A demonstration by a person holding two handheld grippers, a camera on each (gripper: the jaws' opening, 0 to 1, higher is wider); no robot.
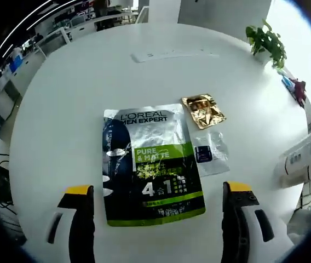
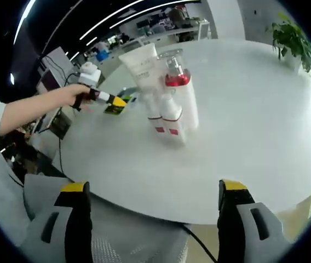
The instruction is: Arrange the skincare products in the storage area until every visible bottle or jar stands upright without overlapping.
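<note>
On the round white table (image 1: pixel 62 98) lies a flat pouch (image 1: pixel 150 164) reading "L'OREAL MEN EXPERT, PURE & MATTE, 4 合 1". Right of it lie a clear sachet (image 1: pixel 210 153) and, farther, a gold sachet (image 1: pixel 202 110). In the right gripper view, a white tube (image 2: pixel 140 68) and red-banded bottles (image 2: pixel 174 104) stand clustered upright. The left gripper (image 1: pixel 158 192) and right gripper (image 2: pixel 153 192) are both released, holding nothing.

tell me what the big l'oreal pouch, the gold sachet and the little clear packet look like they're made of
L'Oreal Men Expert pouch: likely glossy foil-laminate plastic film; its silver top mirrors the light and the surface wrinkles softly.
Gold sachet: apparently metallised foil, with crinkled, bright gold reflections.
Small clear packet: thin transparent plastic film, probably; the white table shows through around a dark label.
</note>
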